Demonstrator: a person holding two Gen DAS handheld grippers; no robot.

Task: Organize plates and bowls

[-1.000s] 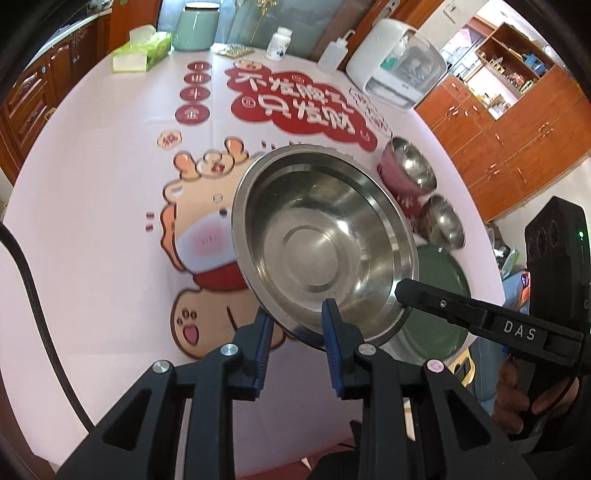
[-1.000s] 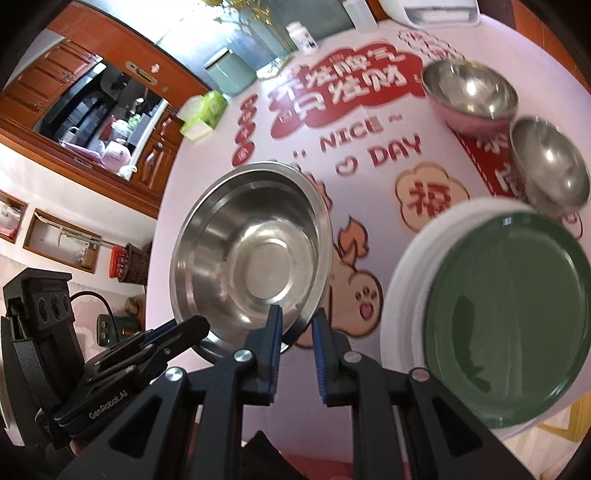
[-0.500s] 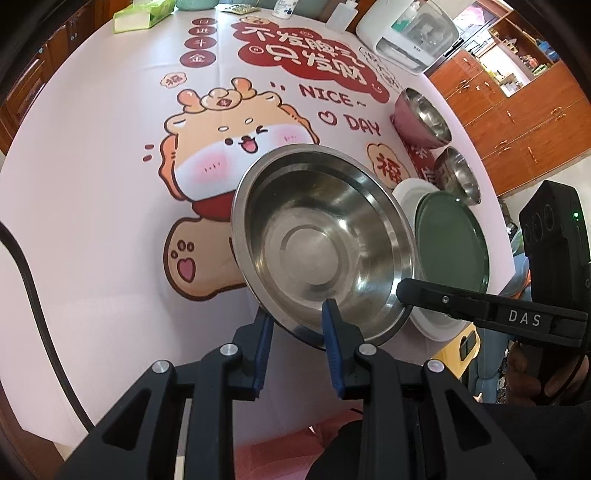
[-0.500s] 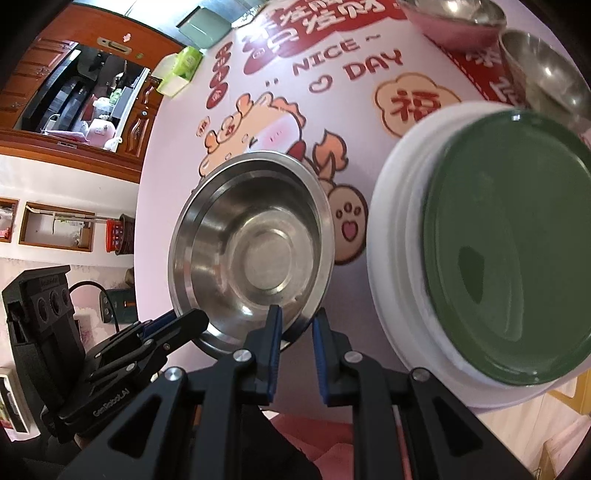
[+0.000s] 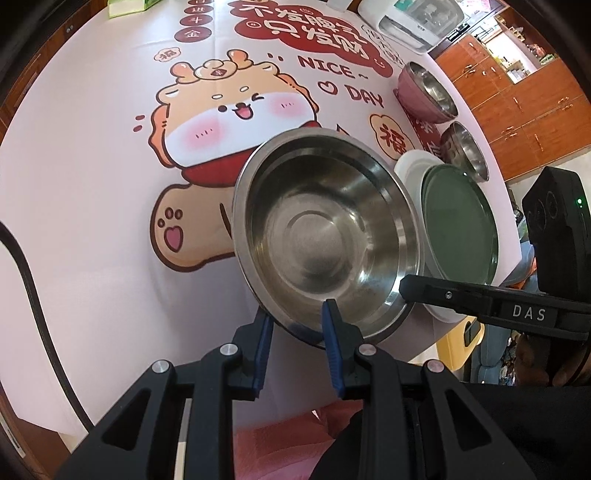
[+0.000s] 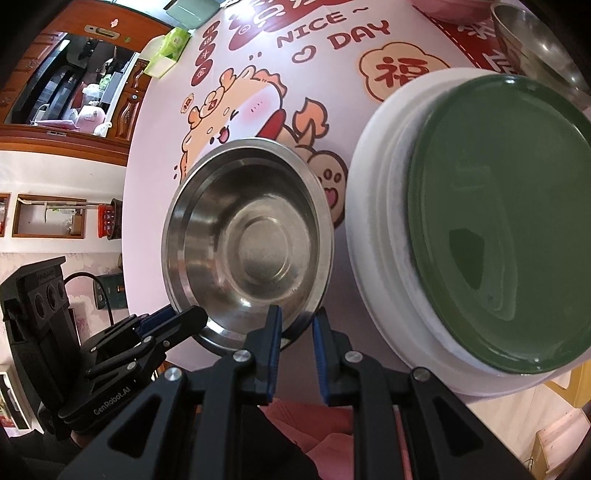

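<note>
Partly hidden green plate (image 5: 458,225), steel bowl (image 5: 325,229) overlapping

Large stainless-steel bowl (image 5: 325,236): empty, mouth up, near table edge, just left of the plate stack. Green plate (image 5: 460,225): glossy, lies atop white plate (image 5: 408,166), its rim showing around it. Small steel bowl (image 5: 465,151): just beyond the stack. Pink-sided steel bowl (image 5: 424,92): farther beyond, upright.

cartoon tablecloth (image 5: 110,192), tissue box (image 6: 168,51), white appliance (image 5: 413,22)
</note>
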